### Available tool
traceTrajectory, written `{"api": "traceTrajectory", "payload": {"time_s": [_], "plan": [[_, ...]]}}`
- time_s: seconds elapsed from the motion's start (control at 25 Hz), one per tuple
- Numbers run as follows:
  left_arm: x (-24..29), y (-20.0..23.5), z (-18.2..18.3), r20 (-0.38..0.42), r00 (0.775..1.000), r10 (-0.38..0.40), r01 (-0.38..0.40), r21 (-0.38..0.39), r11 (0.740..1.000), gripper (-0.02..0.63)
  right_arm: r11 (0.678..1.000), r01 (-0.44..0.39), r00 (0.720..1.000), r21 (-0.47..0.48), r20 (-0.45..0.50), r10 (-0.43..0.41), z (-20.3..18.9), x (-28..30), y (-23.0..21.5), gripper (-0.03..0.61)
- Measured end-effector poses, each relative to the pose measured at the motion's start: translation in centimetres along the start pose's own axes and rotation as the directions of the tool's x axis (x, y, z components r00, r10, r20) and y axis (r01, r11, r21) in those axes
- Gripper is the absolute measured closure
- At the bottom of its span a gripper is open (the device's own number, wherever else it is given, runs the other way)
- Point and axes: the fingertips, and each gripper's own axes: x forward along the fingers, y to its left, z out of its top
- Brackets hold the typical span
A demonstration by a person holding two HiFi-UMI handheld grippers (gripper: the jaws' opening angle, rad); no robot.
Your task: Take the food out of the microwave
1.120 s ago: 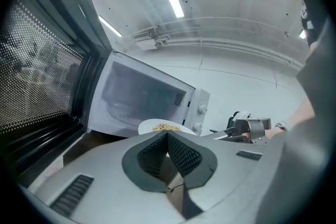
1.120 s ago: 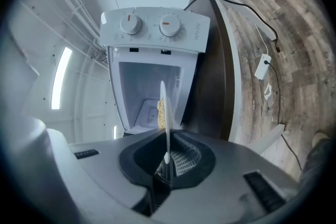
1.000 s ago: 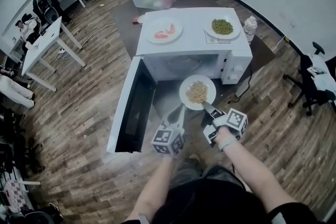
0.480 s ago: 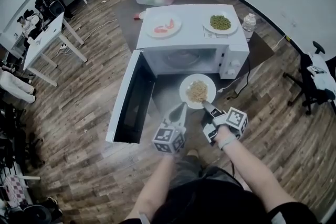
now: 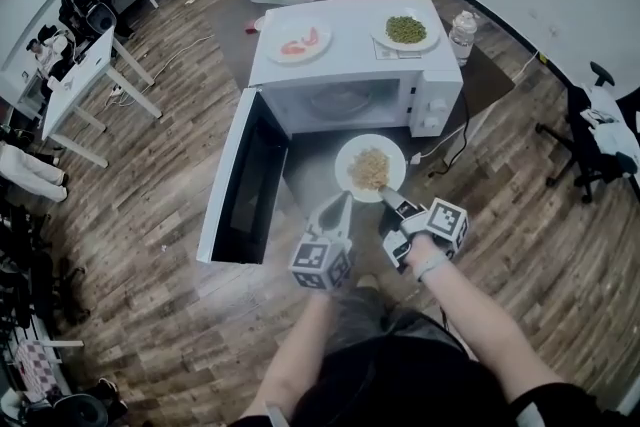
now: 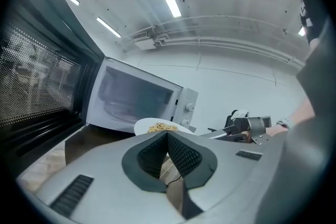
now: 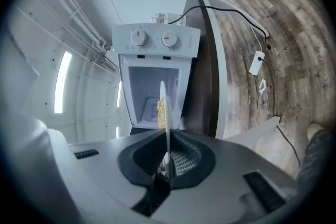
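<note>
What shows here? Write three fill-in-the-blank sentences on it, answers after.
1. The plate of food is held by the ____ gripper.
2. The microwave has its door ____.
3. Atop the microwave sit ____ other plates, one with peas.

Answers: right; open; two
</note>
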Motion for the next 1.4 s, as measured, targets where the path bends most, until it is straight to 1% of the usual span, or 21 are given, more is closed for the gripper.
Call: {"api": "traceTrajectory", "payload": {"time_s": [0.36,0.52,0.76,1.4], "plan": [[-1.2,-1.2,0.0,-0.002,1.000,0.027,-0.027,-0.017,1.000,0.603,1.000,0.003,1.000,0.019,-0.001,-0.003,-0.7,-1.9,-0.2,0.566],[-1.9,-1.6,-0.1,0.004,0.999,0.035,-0.035,-0.012,0.999,0.603,1.000,0.000,1.000,0.025,-0.007,0.000,-1.1,-2.7,-0.1,0.566],[-2.4,-2.4,-0.7,0.006,1.000,0.030,-0.030,-0.017,0.999,0.603,1.000,-0.003,1.000,0.030,-0.019,0.003,-1.5,-3.5,-0.1,0.566],[-4.5,-4.0,-1.1,0.010,0.998,0.057,-0.057,-0.022,0.998,0.603,0.999,-0.004,0.999,0.044,-0.041,0.005,-3.0,-6.0,-0.4,0.566]]}}
